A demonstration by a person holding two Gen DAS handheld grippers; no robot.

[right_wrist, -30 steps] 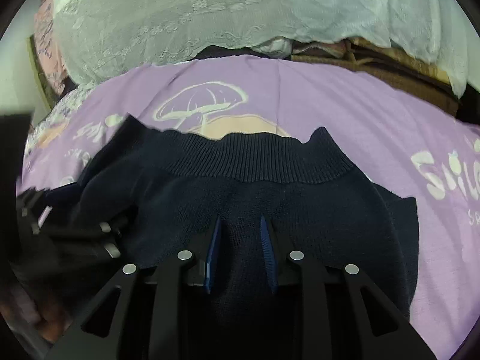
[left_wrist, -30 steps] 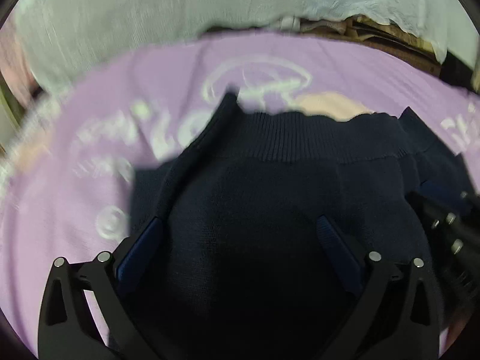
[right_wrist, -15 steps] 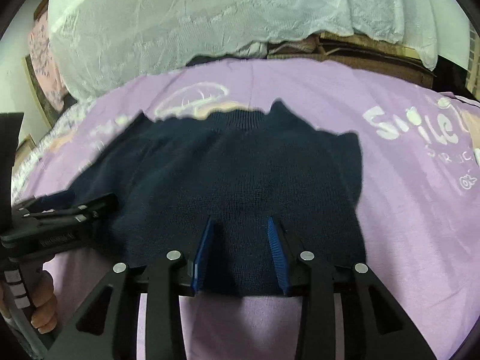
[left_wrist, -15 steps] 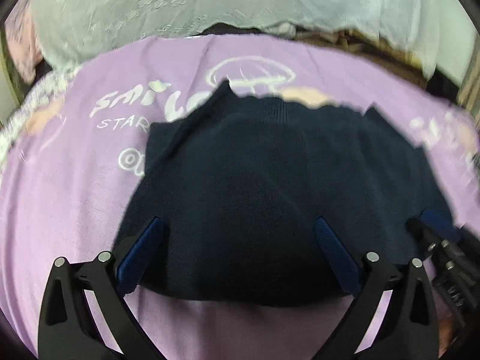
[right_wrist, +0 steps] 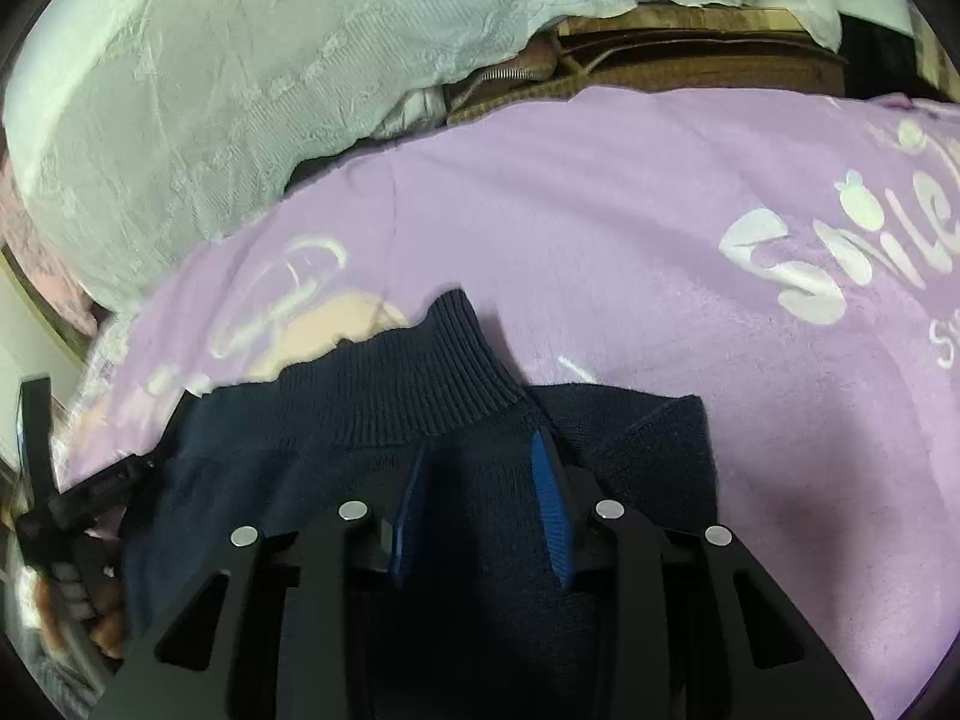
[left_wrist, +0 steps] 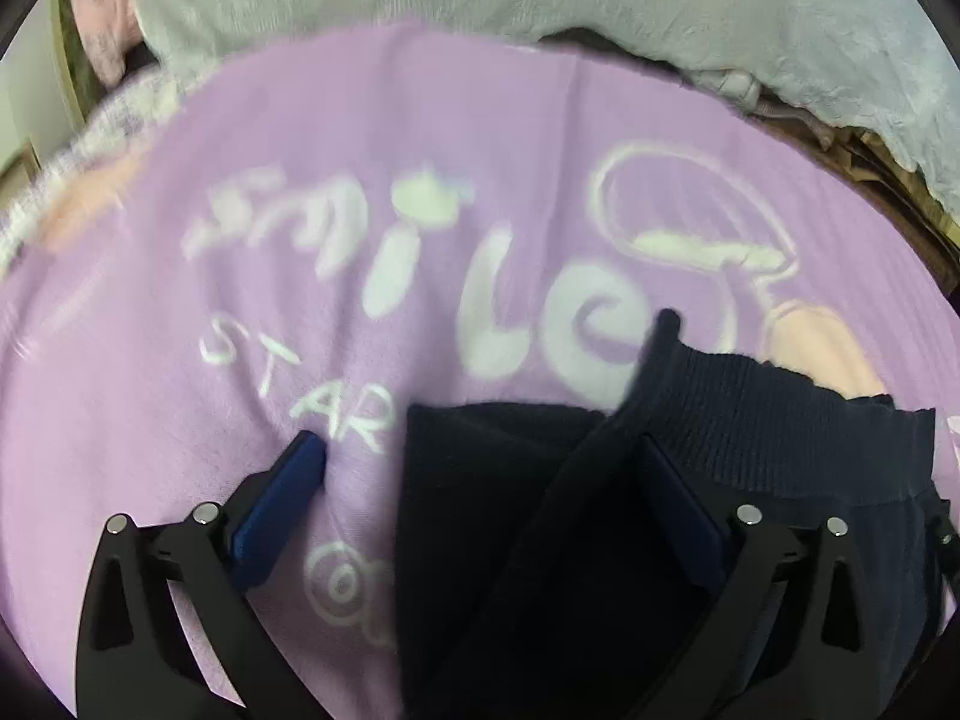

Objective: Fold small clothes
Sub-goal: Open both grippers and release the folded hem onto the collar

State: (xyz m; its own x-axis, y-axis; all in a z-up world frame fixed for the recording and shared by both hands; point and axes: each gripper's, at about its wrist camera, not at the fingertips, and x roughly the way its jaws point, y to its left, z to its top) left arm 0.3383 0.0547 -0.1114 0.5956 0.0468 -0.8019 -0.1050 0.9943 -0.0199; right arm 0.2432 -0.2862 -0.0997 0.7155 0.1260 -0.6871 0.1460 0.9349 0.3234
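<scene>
A dark navy knit sweater [left_wrist: 750, 438] with a ribbed band lies on a purple blanket [left_wrist: 240, 360]. In the left wrist view my left gripper [left_wrist: 480, 450] is wide open, low over the sweater's left edge; its left finger is over bare blanket, its right finger over the knit. In the right wrist view the sweater [right_wrist: 372, 414] fills the lower middle, and my right gripper [right_wrist: 480, 456] hangs over its right part with the jaws partly apart and knit between the pads. The left gripper [right_wrist: 90, 492] shows at the far left edge.
The purple blanket [right_wrist: 660, 240] carries white "Smile" lettering and a mushroom drawing. A pale lace-covered pillow [right_wrist: 210, 90] lies along the far side. Brown folded fabric [right_wrist: 690, 60] sits behind the blanket at the back right.
Both grippers have moved closer over the sweater. The left view has swung left, onto the sweater's left edge and bare blanket. The right gripper's jaws have opened slightly wider.
</scene>
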